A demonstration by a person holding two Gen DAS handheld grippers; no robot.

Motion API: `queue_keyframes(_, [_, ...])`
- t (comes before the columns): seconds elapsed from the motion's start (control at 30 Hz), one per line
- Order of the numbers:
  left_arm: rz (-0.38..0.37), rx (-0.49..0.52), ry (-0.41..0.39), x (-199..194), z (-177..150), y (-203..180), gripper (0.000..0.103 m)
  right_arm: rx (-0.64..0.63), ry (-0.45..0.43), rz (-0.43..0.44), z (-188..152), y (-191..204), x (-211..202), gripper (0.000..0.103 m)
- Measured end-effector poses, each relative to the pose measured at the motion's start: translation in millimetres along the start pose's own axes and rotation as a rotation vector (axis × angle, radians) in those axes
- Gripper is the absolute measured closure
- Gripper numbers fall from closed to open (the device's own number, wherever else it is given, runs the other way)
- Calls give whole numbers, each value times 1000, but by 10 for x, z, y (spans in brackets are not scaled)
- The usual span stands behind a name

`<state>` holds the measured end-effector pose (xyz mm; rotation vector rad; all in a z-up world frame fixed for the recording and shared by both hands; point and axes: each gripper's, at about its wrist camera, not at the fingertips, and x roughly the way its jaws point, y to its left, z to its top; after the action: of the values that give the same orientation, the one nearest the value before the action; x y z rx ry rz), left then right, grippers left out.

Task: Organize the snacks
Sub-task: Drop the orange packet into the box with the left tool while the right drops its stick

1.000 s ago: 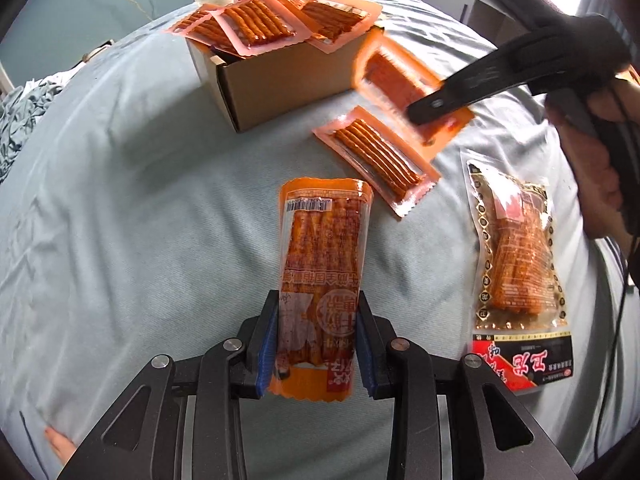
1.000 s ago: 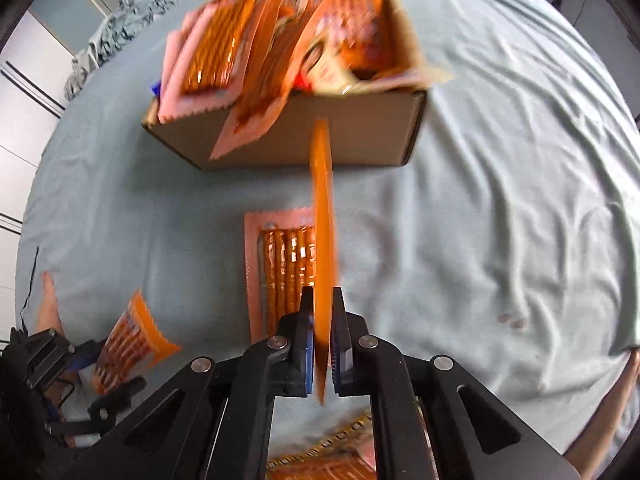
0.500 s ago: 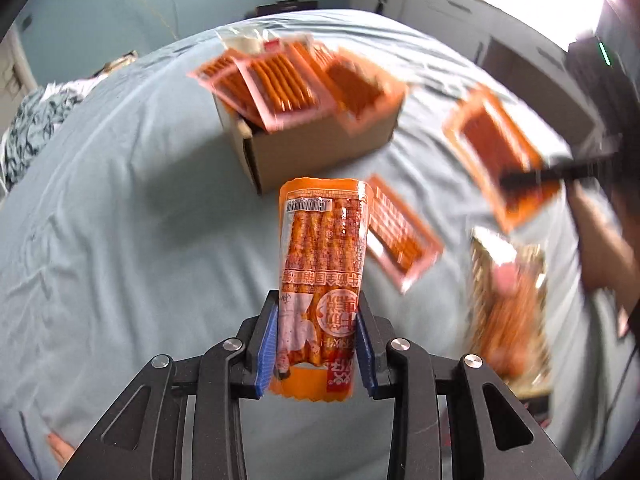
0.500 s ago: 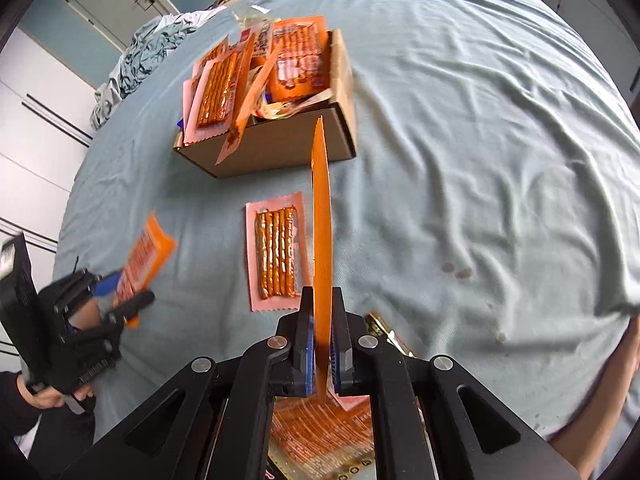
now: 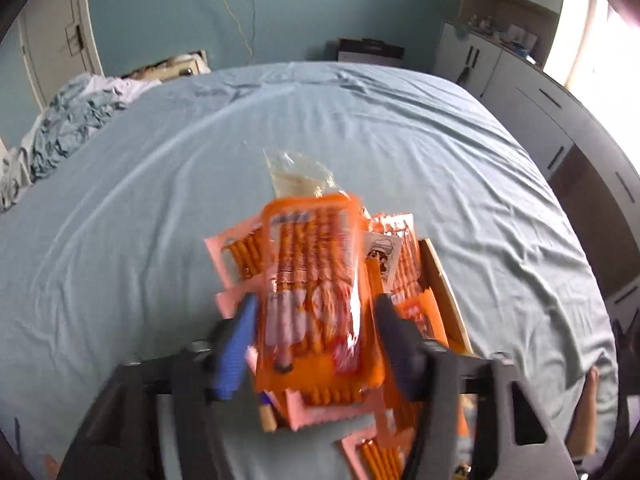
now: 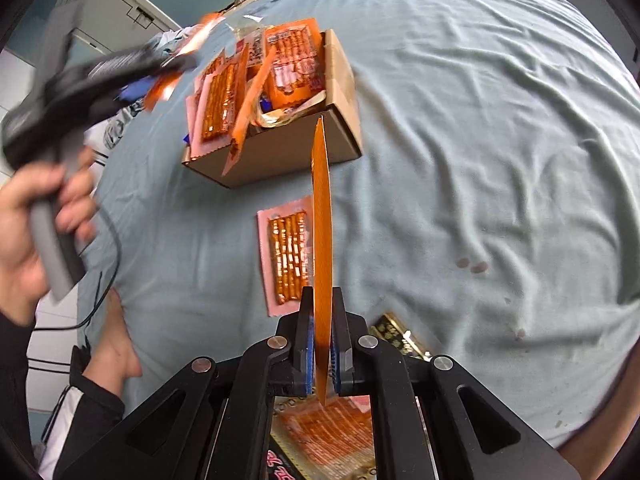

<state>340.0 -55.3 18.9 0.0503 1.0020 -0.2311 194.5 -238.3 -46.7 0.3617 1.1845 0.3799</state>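
The left gripper hangs over the open brown cardboard box on the blue-sheeted bed, jaws spread beside a blurred orange snack-stick packet, seemingly releasing it. The right gripper pinches a thin orange packet edge-on, likely next for boxing.

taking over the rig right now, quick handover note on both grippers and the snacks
Left gripper: jaws wide apart around an orange stick pack over the cardboard box; blurred, so whether it is released is unclear.
Right gripper: shut on a thin orange packet, held edge-on above the bed sheet.
Done: several packs sit in the box.
Left: box the right gripper's packet, the pink-edged pack lying on the sheet, and the gold-trimmed pack near the right gripper.
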Motion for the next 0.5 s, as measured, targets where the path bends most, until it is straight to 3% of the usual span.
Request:
queue_keyframes(0.1, [23, 7, 26, 169, -73, -9, 31, -12, -9, 6, 6, 8, -2, 99])
queue_keyframes(0.17, [1, -10, 20, 136, -151, 32, 31, -9, -26, 13, 30, -29, -40, 99])
queue_keyframes(0.37, [-32, -91, 25, -275, -389, 338, 31, 47, -91, -2, 198, -149, -193, 99])
queue_keyframes(0.5, [-6, 4, 26, -574, -732, 421, 30, 16, -154, -59, 550, -18, -304, 99])
